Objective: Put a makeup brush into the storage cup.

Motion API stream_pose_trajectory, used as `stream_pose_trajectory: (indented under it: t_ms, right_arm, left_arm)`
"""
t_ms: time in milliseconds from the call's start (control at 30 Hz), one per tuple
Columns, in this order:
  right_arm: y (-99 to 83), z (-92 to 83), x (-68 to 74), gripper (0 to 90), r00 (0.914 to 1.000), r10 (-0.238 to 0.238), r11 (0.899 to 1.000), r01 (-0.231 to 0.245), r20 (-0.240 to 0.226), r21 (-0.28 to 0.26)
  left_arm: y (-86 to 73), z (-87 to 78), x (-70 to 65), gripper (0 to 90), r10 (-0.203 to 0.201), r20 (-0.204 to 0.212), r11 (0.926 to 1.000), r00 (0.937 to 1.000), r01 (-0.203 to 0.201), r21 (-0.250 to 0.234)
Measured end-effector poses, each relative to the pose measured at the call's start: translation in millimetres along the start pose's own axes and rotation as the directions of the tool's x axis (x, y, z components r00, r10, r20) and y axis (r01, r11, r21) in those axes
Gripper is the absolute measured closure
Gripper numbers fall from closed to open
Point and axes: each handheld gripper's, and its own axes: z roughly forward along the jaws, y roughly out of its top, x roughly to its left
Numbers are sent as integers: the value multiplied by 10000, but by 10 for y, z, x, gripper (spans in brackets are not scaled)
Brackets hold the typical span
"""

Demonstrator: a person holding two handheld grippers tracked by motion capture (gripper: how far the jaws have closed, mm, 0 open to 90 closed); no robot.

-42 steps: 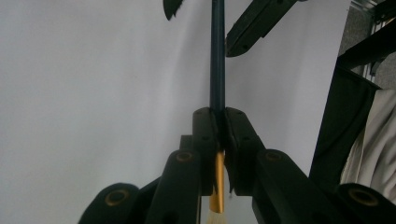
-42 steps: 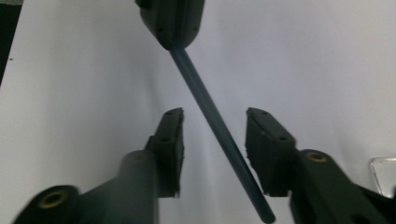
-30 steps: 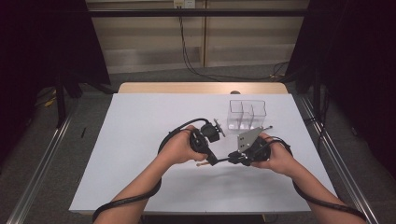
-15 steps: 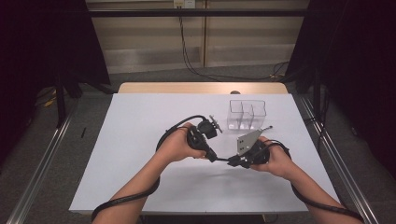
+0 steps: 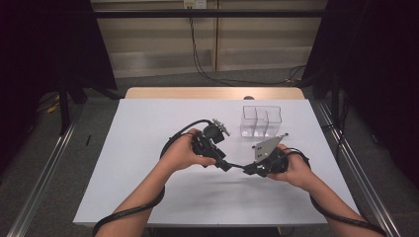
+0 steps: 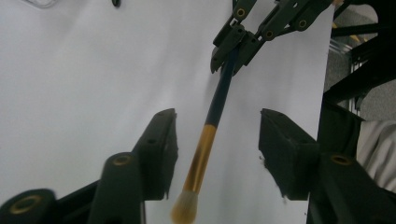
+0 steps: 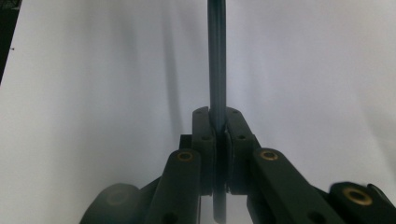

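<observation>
Brush (image 6: 212, 116) handle sat clamped in my right claw (image 7: 218, 126); its bristles lay between my left claw's (image 6: 217, 140) spread jaws.

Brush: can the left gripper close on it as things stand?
Probably yes. The left gripper is open with the brush running between its jaws, gold ferrule level with the pads, nothing in between. The right gripper is shut on the dark handle end, holding it steady.
</observation>
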Motion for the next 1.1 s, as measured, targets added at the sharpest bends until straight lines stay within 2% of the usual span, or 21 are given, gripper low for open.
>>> stream_pose_trajectory:
  t_ms: [133,167,200,233,300,433,567,767,833,967,1000,1067,1100]
  right_arm:
    - [-28,-17,-3,853,9997,245,9995,-244,76,-206]
    - [-34,-20,-6,853,9997,231,9995,-229,107,-209]
    - [-39,-20,-6,853,9996,264,9994,-261,118,-246]
    - [-43,-21,-3,853,9994,330,9991,-327,110,-278]
    - [-52,-20,-6,853,9993,357,9986,-352,113,-398]
    - [-77,-19,3,853,9985,525,9971,-516,154,-558]
    - [-110,-24,4,853,9976,664,9953,-649,188,-723]
    - [-136,-25,12,853,9949,994,9888,-970,157,-1130]
    - [-139,-23,14,853,9939,1096,9861,-1070,140,-1274]
    - [-145,-27,20,852,9918,1267,9802,-1223,184,-1556]
    - [-148,-29,24,852,9908,1346,9775,-1304,144,-1659]
    - [-150,-32,25,852,9891,1459,9727,-1403,170,-1846]
    - [-151,-33,26,852,9884,1506,9701,-1444,171,-1952]
  left_arm:
    - [-39,-13,36,274,-85,-59,9990,9999,82,-429]
    - [-52,-5,33,255,-246,-129,9977,9996,237,-631]
    - [-63,-9,41,220,-134,-212,9975,9997,119,-702]
    - [-72,0,33,183,-280,-205,9951,9994,260,-951]
    - [-88,-5,33,140,-117,-363,9925,9993,72,-1218]
    - [-127,-39,46,97,-87,-490,9838,9988,-2,-1793]
    - [-169,-90,51,73,-125,-653,9645,9978,-52,-2641]
    - [-229,-159,37,57,-39,-750,9202,9972,-257,-3905]
    - [-253,-163,44,56,-151,-655,9114,9977,-132,-4113]
    - [-297,-169,46,54,-223,-745,8951,9970,-133,-4456]
    - [-311,-169,50,54,-271,-704,8871,9972,-85,-4614]
    - [-337,-171,53,54,-272,-781,8776,9966,-136,-4792]
    - [-348,-170,56,54,-289,-784,8694,9965,-137,-4940]
